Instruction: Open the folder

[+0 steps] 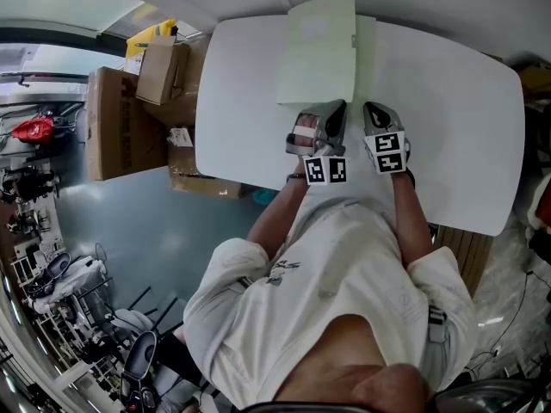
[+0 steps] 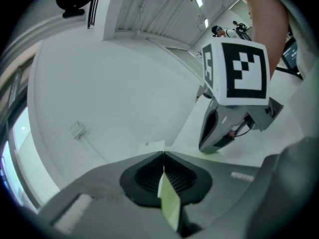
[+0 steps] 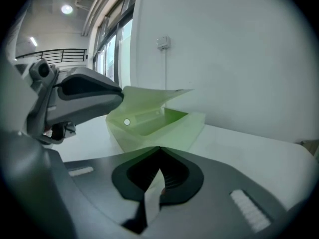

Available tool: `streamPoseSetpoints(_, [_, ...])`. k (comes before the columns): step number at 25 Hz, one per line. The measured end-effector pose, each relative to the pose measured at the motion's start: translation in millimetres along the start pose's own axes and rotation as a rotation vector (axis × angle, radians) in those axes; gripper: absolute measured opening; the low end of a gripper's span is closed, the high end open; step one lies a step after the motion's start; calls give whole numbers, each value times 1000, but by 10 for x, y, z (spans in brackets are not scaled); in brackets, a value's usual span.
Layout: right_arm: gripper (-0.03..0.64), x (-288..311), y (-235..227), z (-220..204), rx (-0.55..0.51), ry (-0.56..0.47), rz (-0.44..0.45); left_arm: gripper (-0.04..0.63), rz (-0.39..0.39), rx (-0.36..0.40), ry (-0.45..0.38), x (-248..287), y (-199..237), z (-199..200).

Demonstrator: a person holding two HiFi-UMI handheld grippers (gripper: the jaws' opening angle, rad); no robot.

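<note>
White desk (image 1: 448, 119) fills the head view, with cardboard boxes (image 1: 120, 123) stacked off its left edge. The pale green folder (image 1: 318, 50) lies at the far edge, near the middle. The left gripper (image 1: 337, 110) has its jaws pressed together on the top cover, which stands raised off the lower leaf. The right gripper (image 1: 375, 110), just beside it, is clamped on a thin pale sheet at the folder's near edge.

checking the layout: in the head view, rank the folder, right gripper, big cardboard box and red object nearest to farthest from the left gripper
1. folder: pinched in the left gripper's fingers, straight ahead.
2. right gripper: just beside it, on its right.
3. big cardboard box: well off to the left.
4. red object: farthest, at the view's left edge.
</note>
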State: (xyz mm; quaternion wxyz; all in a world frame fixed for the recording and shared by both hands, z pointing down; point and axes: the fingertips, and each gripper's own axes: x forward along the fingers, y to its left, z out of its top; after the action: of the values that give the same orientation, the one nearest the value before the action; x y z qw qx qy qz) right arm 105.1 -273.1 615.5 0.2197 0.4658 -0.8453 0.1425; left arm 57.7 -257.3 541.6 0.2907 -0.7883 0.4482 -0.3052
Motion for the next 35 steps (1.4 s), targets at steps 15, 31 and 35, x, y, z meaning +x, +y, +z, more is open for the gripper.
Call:
streamPoseSetpoints(15, [0,68,43,-27,-40,61,-73,5,144,-66,-4,-303,671,-67])
streamPoseSetpoints(31, [0,70,-7,-54,-5,174,-296,5,182,-227,-62,-723,1397,-502])
streamPoseSetpoints(35, [0,45,-12,-43,-2,210,-323,5,216,-284,-68,-789,1602,-627])
